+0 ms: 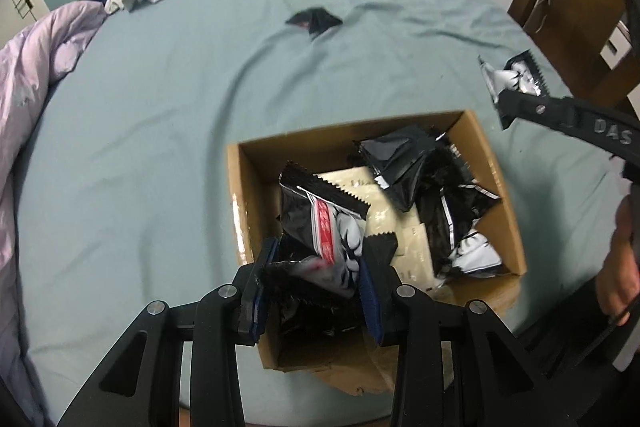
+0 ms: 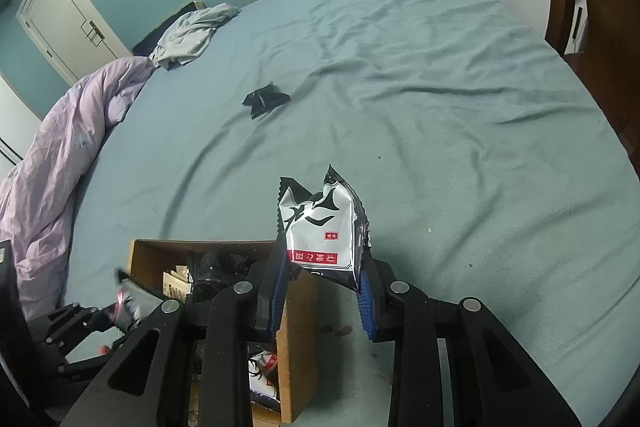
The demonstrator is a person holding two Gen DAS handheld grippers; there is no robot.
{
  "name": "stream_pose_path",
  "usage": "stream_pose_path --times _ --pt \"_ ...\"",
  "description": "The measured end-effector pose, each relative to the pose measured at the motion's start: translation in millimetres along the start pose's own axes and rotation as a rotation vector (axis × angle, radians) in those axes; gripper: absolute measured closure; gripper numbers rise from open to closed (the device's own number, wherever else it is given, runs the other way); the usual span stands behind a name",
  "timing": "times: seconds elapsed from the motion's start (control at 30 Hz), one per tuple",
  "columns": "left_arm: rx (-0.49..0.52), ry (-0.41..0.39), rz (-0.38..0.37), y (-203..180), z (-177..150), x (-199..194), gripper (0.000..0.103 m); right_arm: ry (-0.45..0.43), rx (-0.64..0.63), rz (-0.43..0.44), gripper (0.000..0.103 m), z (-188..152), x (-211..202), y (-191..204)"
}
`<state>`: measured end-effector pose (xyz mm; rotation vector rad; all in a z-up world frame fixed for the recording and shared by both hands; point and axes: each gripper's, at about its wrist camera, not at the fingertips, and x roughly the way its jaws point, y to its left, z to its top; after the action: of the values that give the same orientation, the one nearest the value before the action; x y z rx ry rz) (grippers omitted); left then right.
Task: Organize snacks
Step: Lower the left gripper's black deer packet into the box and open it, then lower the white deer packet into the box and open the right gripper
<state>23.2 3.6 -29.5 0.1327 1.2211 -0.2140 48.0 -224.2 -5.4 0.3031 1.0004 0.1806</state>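
Left tool (image 1: 316,275) clamps packet (image 1: 328,227) over box (image 1: 460,119); right tool (image 2: 324,275) clamps white packet (image 2: 320,231).

Teal sheet (image 2: 440,107); brown box (image 1: 496,163); black-white packets (image 2: 320,227).

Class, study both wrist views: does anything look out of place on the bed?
Yes. One black snack packet lies alone mid-bed on the blue sheet, far from the cardboard box holding the others.

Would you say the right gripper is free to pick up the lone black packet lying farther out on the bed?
Probably not yet: the right gripper is already shut on a white snack packet. The bedsheet toward the black packet looks unobstructed.
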Motion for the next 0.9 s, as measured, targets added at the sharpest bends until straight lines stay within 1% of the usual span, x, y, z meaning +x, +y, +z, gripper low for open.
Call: stream_pose_path --times 0.13,0.23,0.3,0.33,0.37,0.43,0.53,0.57,0.6,0.63,0.73,0.8,0.9 --pt "0.0 0.009 0.008 -1 2 7 0.066 0.003 -0.018 0.001 0.075 -1 4 3" --pt "0.0 0.013 0.003 0 3 7 0.061 0.005 -0.028 -0.001 0.075 -1 7 4" --pt "-0.007 0.021 -0.015 2 3 6 0.049 0.003 -0.033 -0.001 0.075 -1 7 5" --pt "-0.008 0.027 -0.043 2 3 6 0.046 0.002 -0.034 0.0 0.075 -1 7 5" --pt "-0.01 0.029 -0.048 1 4 6 0.043 0.0 -0.035 0.001 0.075 -2 7 5" --pt "-0.014 0.025 -0.046 1 5 3 0.041 -0.003 -0.039 0.002 0.075 -2 7 6" --pt "-0.025 -0.023 -0.05 3 6 -9 0.036 -0.007 -0.042 0.022 0.075 -5 3 8" --pt "-0.027 -0.042 -0.041 4 7 -13 0.031 -0.007 -0.043 0.036 0.075 -6 2 9" --pt "-0.029 -0.063 -0.03 5 7 -17 0.028 -0.004 -0.047 0.054 0.075 -7 0 10" --pt "-0.032 -0.093 -0.013 8 8 -23 0.027 -0.001 -0.056 0.073 0.075 -9 -2 12" --pt "-0.056 -0.125 0.018 17 10 -30 0.025 0.007 -0.087 0.115 0.075 -15 -8 18" --pt "-0.073 -0.123 0.025 22 11 -30 0.025 0.026 -0.131 0.14 0.075 -23 -12 25" --pt "-0.095 -0.112 0.047 30 10 -28 0.025 0.032 -0.212 0.131 0.075 -32 -16 38"
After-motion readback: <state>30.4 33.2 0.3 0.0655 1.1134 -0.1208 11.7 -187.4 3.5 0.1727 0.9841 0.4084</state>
